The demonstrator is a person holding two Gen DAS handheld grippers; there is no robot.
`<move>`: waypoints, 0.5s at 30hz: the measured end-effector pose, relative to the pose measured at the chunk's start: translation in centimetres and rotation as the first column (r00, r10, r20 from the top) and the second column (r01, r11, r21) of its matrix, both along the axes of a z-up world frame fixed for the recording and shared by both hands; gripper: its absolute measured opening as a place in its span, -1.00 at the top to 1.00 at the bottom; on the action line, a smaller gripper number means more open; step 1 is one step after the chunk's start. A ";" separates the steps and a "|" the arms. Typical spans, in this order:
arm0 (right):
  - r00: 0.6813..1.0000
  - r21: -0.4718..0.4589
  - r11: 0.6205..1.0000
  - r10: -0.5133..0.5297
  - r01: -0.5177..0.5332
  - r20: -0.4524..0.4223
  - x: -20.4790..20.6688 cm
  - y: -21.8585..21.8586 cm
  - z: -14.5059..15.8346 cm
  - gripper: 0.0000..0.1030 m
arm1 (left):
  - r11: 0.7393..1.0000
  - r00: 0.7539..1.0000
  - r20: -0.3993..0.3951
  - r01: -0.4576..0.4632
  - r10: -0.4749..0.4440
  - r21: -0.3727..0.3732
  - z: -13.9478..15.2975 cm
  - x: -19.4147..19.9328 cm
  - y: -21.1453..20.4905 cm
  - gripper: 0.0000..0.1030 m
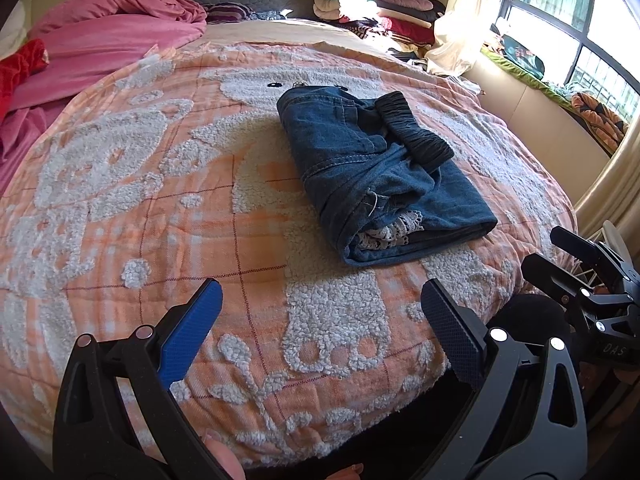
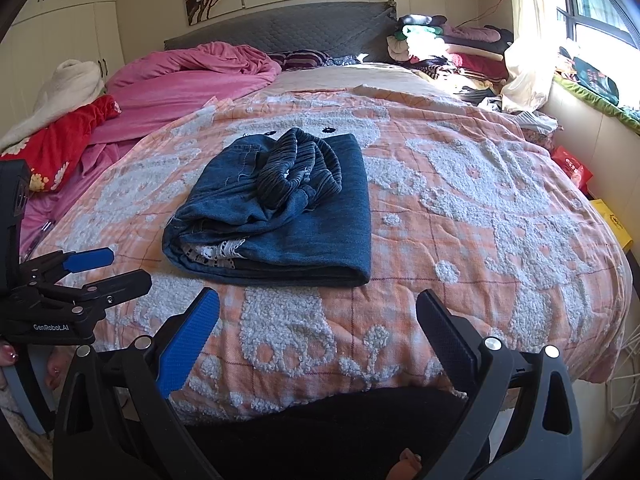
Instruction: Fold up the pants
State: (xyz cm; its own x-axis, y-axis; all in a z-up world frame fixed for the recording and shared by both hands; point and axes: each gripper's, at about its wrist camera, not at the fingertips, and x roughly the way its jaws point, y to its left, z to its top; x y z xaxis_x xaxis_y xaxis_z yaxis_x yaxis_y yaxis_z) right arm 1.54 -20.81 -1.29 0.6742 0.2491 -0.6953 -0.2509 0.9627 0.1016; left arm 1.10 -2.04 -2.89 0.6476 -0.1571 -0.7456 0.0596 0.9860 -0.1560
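Jaws wide and empty on left gripper [image 1: 320, 300] and right gripper [image 2: 318, 308], folded pants [image 2: 280, 208] on the blanket [image 2: 480, 208] just beyond

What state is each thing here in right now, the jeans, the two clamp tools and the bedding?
Jeans: folded into a compact bundle, lying on the blanket, held by nothing.
Left gripper: open, holds nothing, back from the jeans.
Right gripper: open, holds nothing.
Orange blanket: spread flat over the bed.
Pink duvet: rumpled, heaped near the headboard.

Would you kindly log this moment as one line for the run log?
pants: folded on bedspread | left gripper: open, clear of pants | right gripper: open, clear | phase: fold appears complete
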 end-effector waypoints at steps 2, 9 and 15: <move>1.000 0.001 1.000 -0.002 0.002 0.000 0.0 -0.1 0.0 -0.91 | 1.000 1.000 0.000 0.000 0.000 0.000 0.0 0.0 0.0 -0.82; 1.000 0.001 1.000 0.003 -0.003 0.002 -0.1 -0.1 0.0 -0.91 | 1.000 1.000 0.003 -0.003 0.003 0.002 0.0 0.0 0.0 -0.82; 1.000 -0.002 1.000 0.002 -0.002 0.001 -0.1 0.1 0.0 -0.91 | 1.000 1.000 -0.001 -0.007 0.007 0.000 0.1 0.0 0.1 -0.82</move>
